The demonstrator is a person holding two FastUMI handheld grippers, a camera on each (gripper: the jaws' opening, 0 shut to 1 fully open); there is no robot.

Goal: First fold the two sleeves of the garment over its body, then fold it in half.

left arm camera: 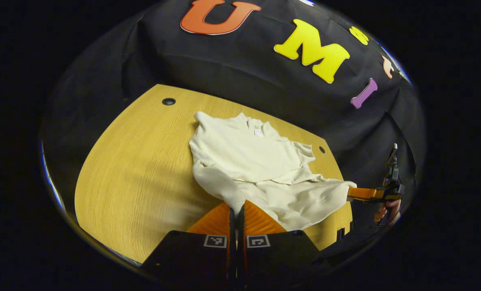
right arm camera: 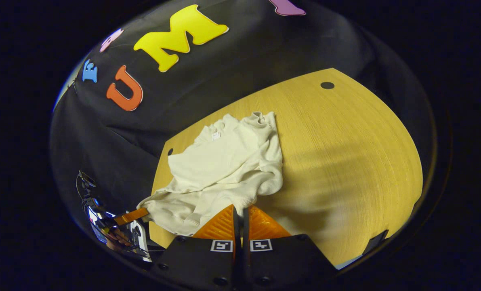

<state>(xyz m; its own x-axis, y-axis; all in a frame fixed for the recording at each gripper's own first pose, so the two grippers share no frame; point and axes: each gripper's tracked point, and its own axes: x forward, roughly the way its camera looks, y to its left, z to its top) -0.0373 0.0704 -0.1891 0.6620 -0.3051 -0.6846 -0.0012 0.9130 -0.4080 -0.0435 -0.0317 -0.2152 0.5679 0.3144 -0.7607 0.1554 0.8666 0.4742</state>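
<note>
Cream-white long-sleeved sweatshirt point(left arm camera: 260, 165) lies rumpled on the yellow wood-grain table point(left arm camera: 143, 169), collar toward the black cloth wall, sleeves lying over the body, lower part bunched up toward the near table edge. Left gripper point(left arm camera: 236, 212) – fingers closed together, pinching the hem at one near corner. Right gripper point(right arm camera: 240, 214) – fingers likewise pressed together on the hem fabric at the other near corner. In the left gripper view the right gripper point(left arm camera: 355, 194) shows far right, clamped on the hem, a hand point(left arm camera: 389, 210) on its handle. In the right gripper view the left gripper point(right arm camera: 137, 216) shows at lower left, touching the hem. No containers on the table; small dark round holes point(left arm camera: 168, 101) near its far corners.
</note>
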